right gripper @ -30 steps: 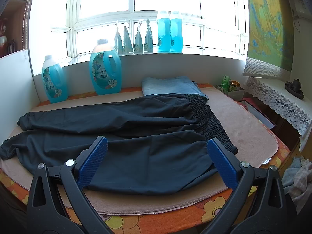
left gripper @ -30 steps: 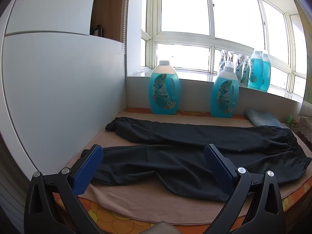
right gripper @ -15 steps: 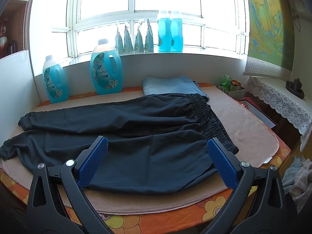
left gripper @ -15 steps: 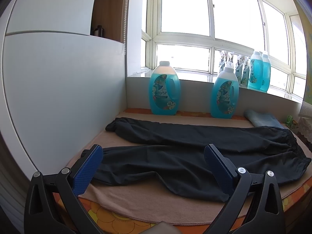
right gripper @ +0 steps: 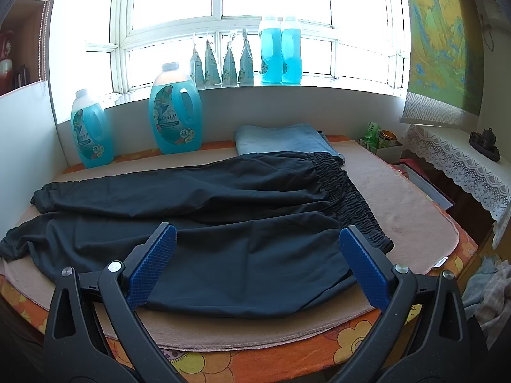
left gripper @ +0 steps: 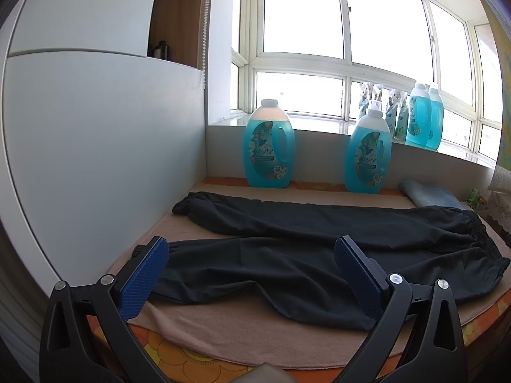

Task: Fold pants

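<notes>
Black pants [left gripper: 319, 242] lie spread flat on a beige mat [left gripper: 255, 322], legs running left and the elastic waistband [right gripper: 348, 198] at the right. They also fill the right wrist view [right gripper: 223, 220]. My left gripper [left gripper: 252, 255] is open and empty, hovering over the near leg by the left cuff. My right gripper [right gripper: 257, 242] is open and empty, hovering over the seat of the pants near the front edge.
Two blue detergent jugs [left gripper: 268, 150] [left gripper: 369, 153] stand at the back against the sill. A folded light-blue cloth [right gripper: 284, 137] lies behind the waistband. A white panel [left gripper: 95, 159] walls the left side. A lace-covered shelf [right gripper: 463, 162] stands right.
</notes>
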`<state>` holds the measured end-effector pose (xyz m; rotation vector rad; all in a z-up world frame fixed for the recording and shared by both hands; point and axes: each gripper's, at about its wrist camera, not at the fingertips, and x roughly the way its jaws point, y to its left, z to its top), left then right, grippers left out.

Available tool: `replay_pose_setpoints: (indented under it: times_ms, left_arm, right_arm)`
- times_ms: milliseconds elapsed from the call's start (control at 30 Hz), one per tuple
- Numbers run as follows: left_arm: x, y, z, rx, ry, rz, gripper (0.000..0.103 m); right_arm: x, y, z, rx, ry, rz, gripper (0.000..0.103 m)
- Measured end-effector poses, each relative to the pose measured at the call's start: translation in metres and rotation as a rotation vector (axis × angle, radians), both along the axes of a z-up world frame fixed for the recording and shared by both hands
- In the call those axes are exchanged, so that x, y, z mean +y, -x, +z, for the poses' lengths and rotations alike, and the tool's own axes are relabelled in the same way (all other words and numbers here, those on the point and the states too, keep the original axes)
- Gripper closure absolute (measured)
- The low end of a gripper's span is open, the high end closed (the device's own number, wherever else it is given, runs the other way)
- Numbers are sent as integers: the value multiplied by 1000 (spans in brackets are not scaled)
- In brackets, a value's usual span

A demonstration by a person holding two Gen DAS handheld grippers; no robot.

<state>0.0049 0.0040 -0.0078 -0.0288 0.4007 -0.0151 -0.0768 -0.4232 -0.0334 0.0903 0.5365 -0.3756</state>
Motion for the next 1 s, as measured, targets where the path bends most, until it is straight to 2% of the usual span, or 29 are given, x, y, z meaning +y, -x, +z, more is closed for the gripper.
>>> replay_pose_setpoints:
  times_ms: [500,667,833,1000]
  left_arm:
    - [11,-18,-9,1,5,-26,1]
    - [23,-33,-10,14,-17,-21,6]
    - [38,-55,-13,47,-44,-24,17]
    - [51,-80,-14,91,-57,-53,25]
  right_arm:
    - [8,-23,0,15,24,55,0]
    - [11,-44,3,-2,29,150,0]
    - [12,-77,4,28,-5,262,0]
    - [25,-114,4,69,59,344,0]
